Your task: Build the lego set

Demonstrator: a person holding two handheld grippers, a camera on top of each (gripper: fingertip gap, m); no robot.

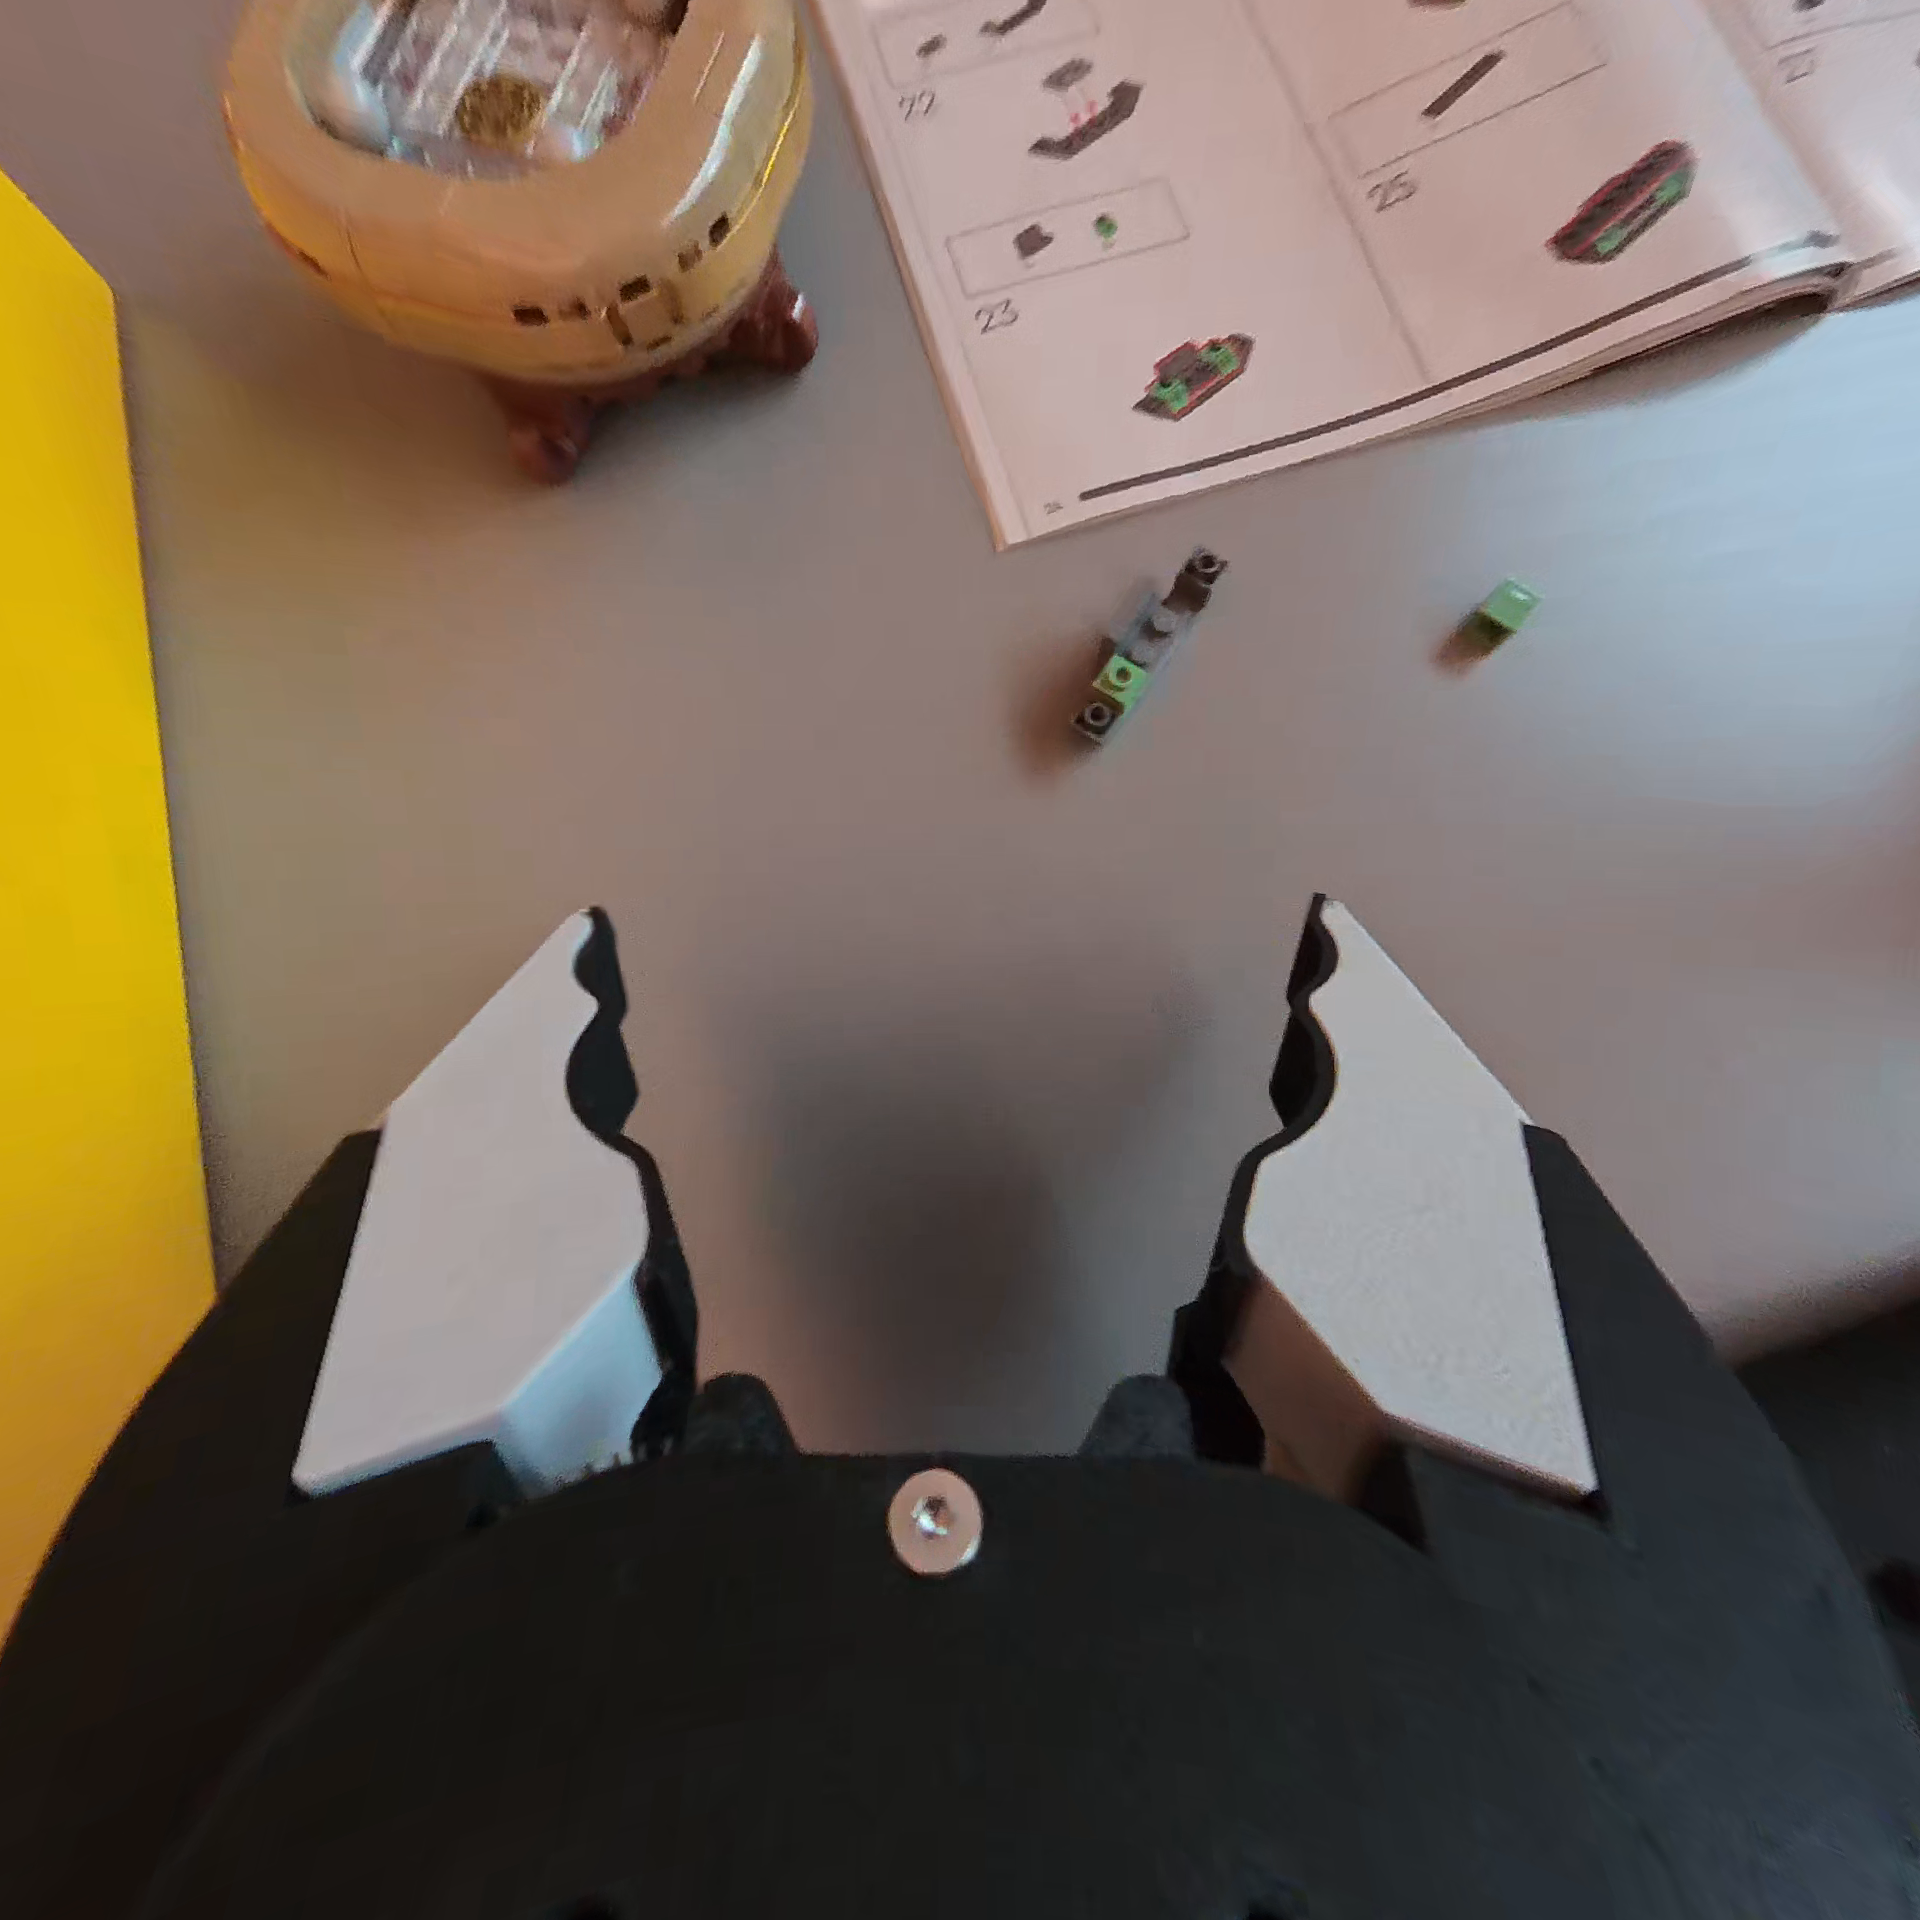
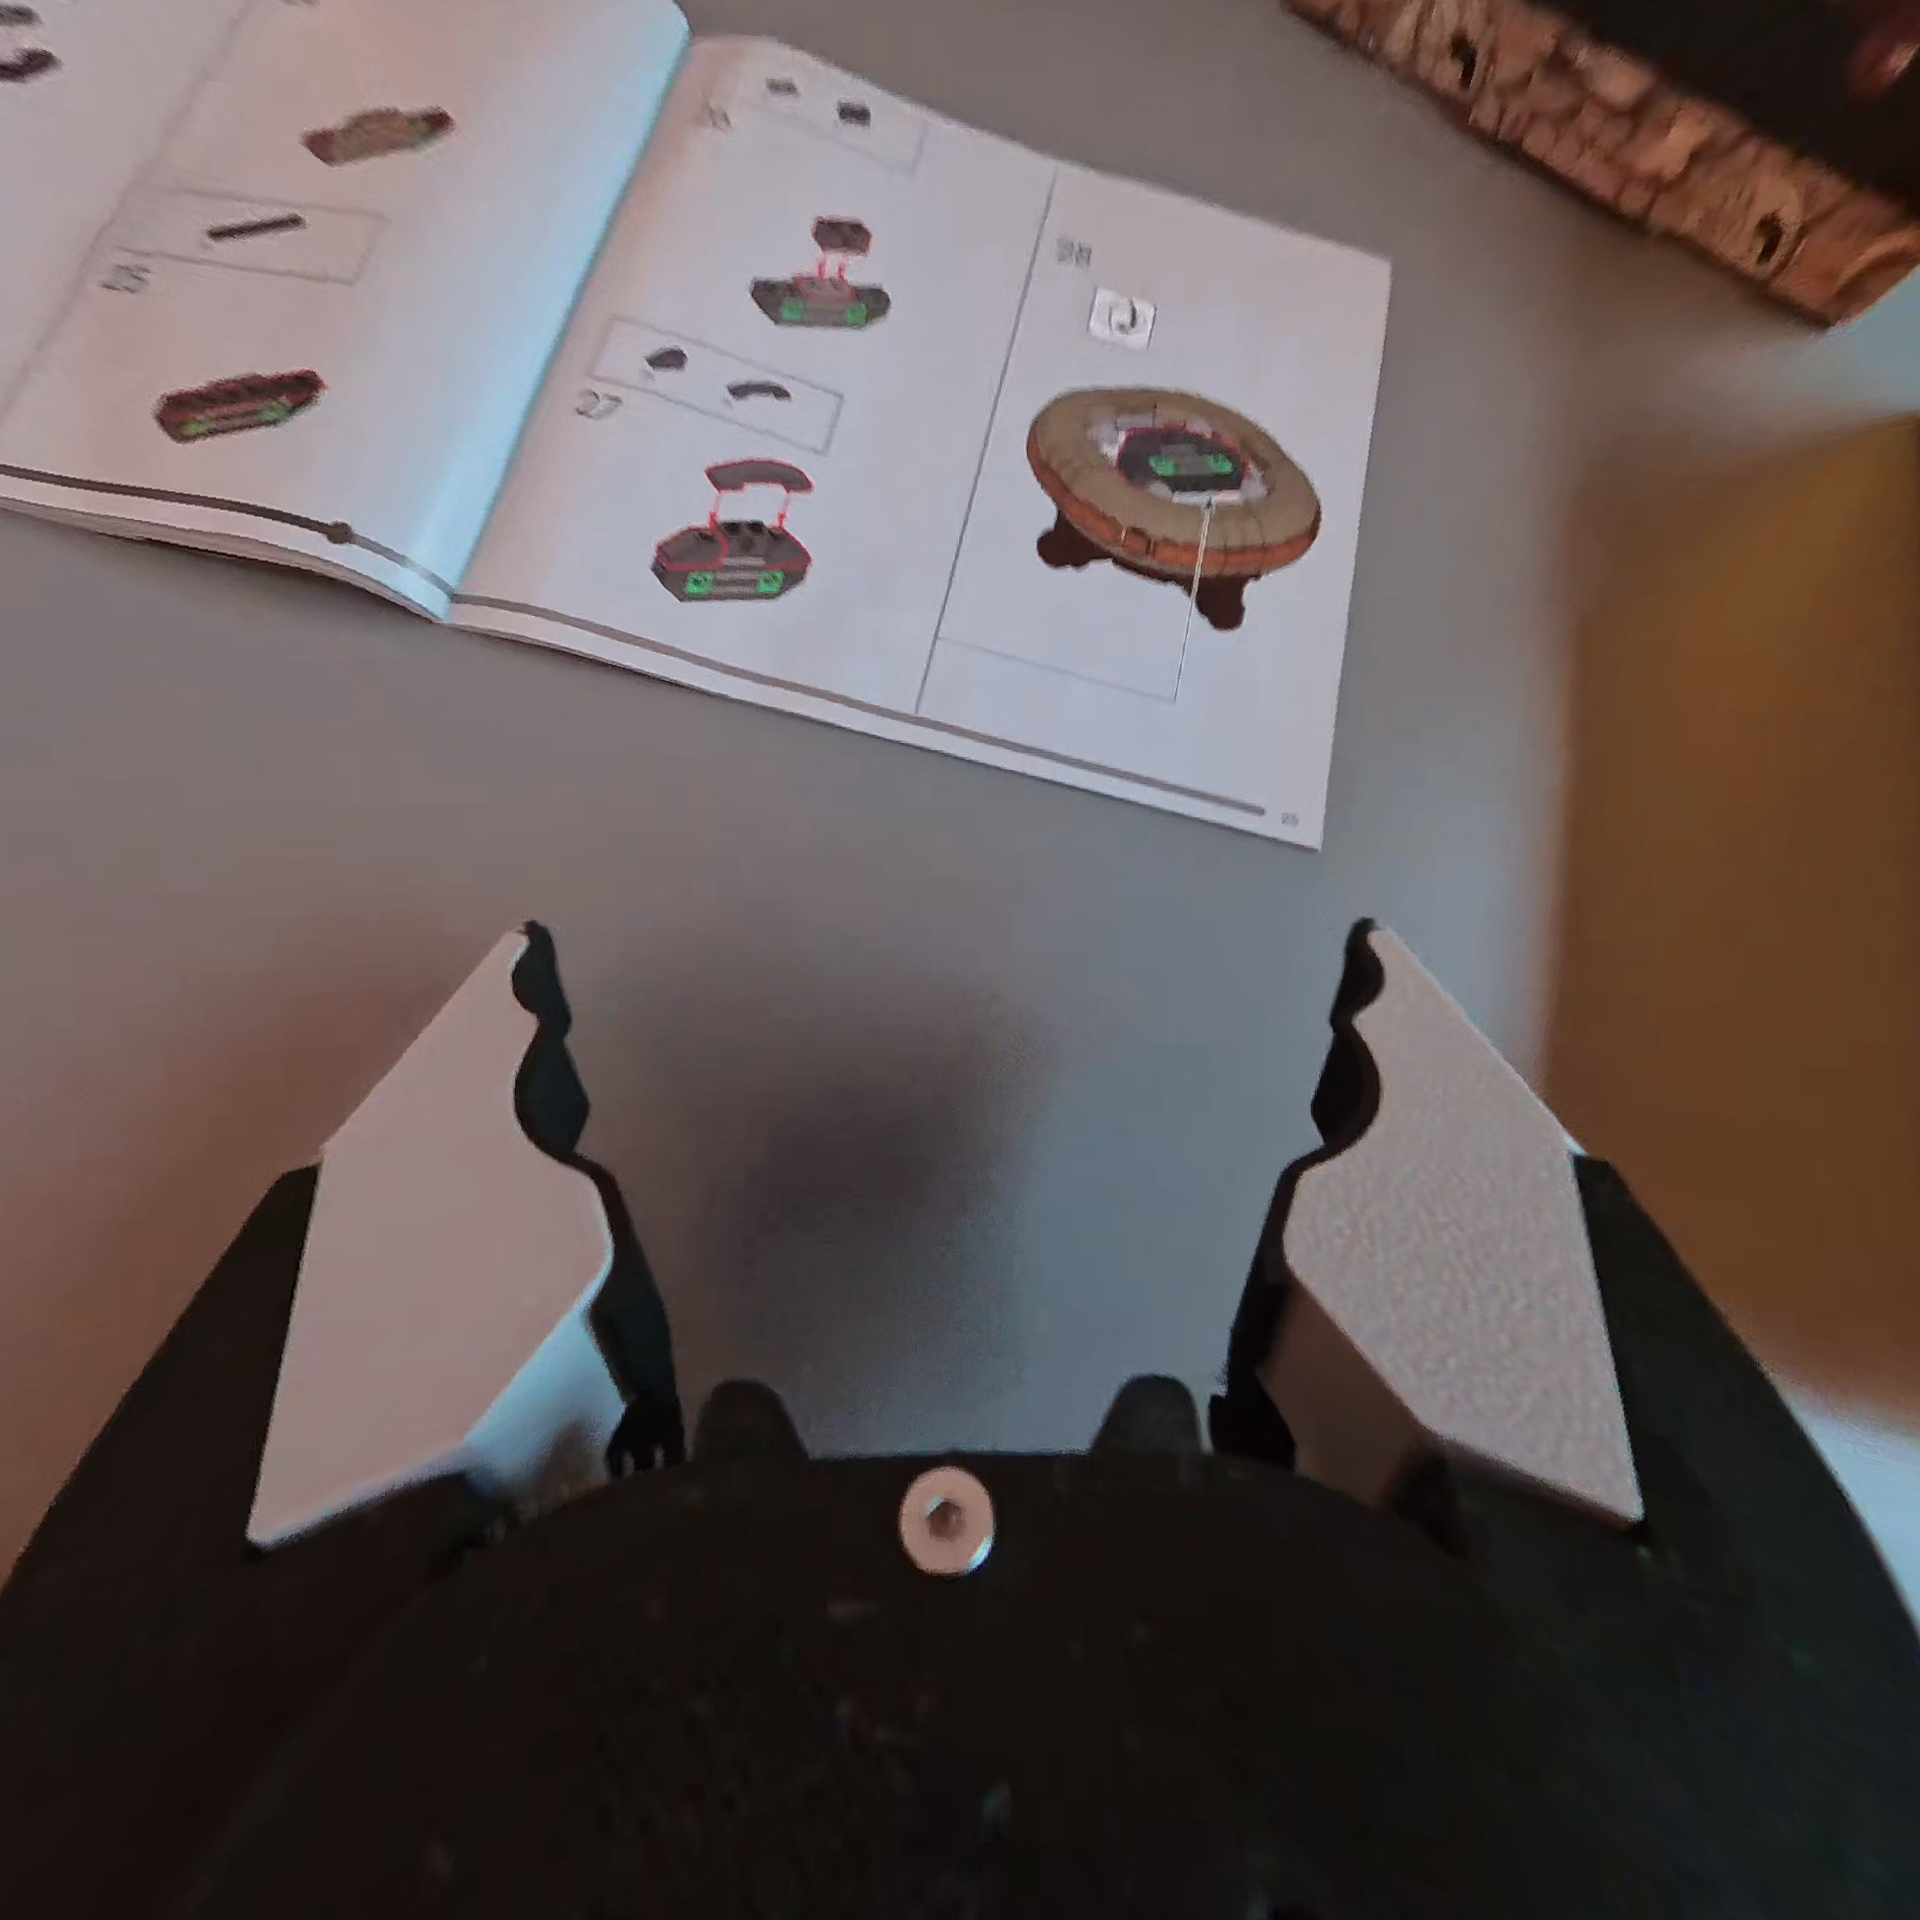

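Note:
In the left wrist view a small brick assembly [image 1: 1141,652] of dark, grey and green pieces lies on the grey table, ahead of my left gripper [image 1: 956,909] and a little right. A loose green brick [image 1: 1494,619] lies farther right. A round tan lego model [image 1: 520,208] on brown feet stands at the far left. My left gripper is open and empty above the table. In the right wrist view my right gripper [image 2: 948,925] is open and empty over bare table, short of the open instruction booklet [image 2: 1143,623].
The instruction booklet [image 1: 1403,239] lies open at the back of the table. A yellow surface [image 1: 73,831] borders the table's left edge. A brownish-yellow box [image 2: 1756,831] lies to the right, and a brown textured object [image 2: 1662,145] lies at the far right corner. My left tips are roughly 7 cm from the loose green brick [image 1: 1494,619].

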